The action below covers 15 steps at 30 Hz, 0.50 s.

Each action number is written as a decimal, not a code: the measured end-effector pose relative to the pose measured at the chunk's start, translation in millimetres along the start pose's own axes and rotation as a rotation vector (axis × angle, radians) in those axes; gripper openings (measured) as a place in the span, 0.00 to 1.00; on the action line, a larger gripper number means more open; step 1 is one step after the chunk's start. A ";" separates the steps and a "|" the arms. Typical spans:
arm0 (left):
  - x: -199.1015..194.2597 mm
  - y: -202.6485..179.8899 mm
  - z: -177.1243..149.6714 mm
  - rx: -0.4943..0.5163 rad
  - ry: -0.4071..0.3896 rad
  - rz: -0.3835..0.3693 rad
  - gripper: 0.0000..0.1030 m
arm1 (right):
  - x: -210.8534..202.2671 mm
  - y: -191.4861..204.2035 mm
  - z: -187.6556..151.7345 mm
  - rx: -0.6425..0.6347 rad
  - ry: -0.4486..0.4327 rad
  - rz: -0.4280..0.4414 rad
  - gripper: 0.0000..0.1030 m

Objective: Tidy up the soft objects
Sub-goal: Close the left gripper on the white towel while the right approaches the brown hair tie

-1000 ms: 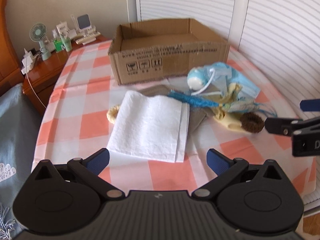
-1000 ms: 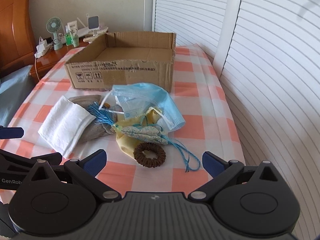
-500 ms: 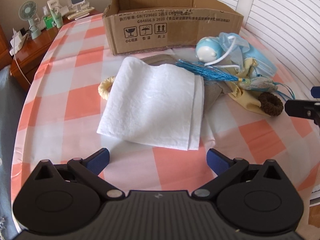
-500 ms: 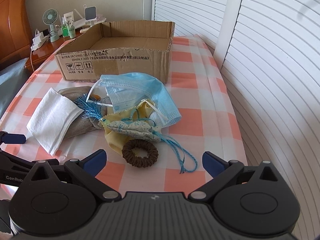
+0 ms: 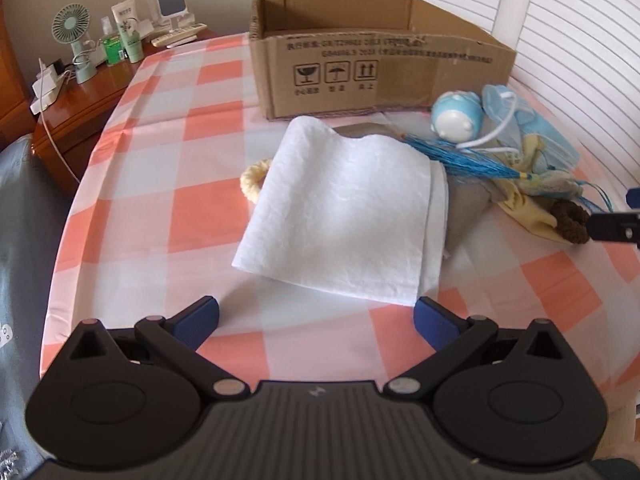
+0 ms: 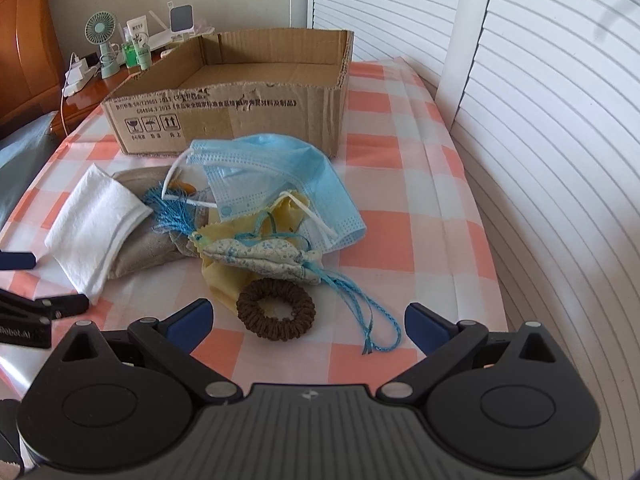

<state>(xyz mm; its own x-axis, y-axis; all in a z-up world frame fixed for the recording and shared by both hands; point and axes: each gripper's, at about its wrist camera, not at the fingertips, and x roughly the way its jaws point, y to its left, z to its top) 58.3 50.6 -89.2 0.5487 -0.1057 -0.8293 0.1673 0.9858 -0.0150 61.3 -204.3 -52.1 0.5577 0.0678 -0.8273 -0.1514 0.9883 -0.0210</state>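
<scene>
A folded white cloth [image 5: 344,216] lies on the checked table, just beyond my open, empty left gripper [image 5: 316,320]; it also shows in the right wrist view [image 6: 96,224]. A pile of soft things lies to its right: a grey cloth [image 6: 148,248], a blue tassel [image 6: 168,208], blue face masks [image 6: 272,176], a yellow cloth [image 6: 224,284], a floral pouch [image 6: 260,256], a blue-white plush [image 5: 456,116] and a cream hair ring [image 5: 254,180]. A brown scrunchie [image 6: 276,308] lies right before my open, empty right gripper [image 6: 306,320]. An open, empty cardboard box [image 6: 240,92] stands behind.
A wooden side table [image 5: 80,96] at the far left holds a small fan [image 5: 76,32], bottles and a charger. White shutter doors [image 6: 540,120] run along the right. The table edge drops off at the left and right.
Both grippers have moved forward and lower toward the table: the left closer to the white cloth, the right closer to the brown scrunchie. Nothing on the table has moved.
</scene>
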 end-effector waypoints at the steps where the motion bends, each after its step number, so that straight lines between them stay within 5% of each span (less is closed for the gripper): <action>1: 0.6 2.3 0.4 -0.006 -0.005 0.004 1.00 | 1.5 0.7 -1.3 -0.007 0.005 0.003 1.00; 15: 11.2 -2.0 15.4 0.053 -0.028 -0.031 0.99 | 14.2 12.6 -18.4 -0.110 0.027 0.106 1.00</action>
<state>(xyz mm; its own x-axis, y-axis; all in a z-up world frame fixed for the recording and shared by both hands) 76.7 45.4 -89.8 0.5654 -0.1406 -0.8128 0.2274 0.9737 -0.0103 52.3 -193.5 -74.5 0.5118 0.1663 -0.8429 -0.2976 0.9546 0.0076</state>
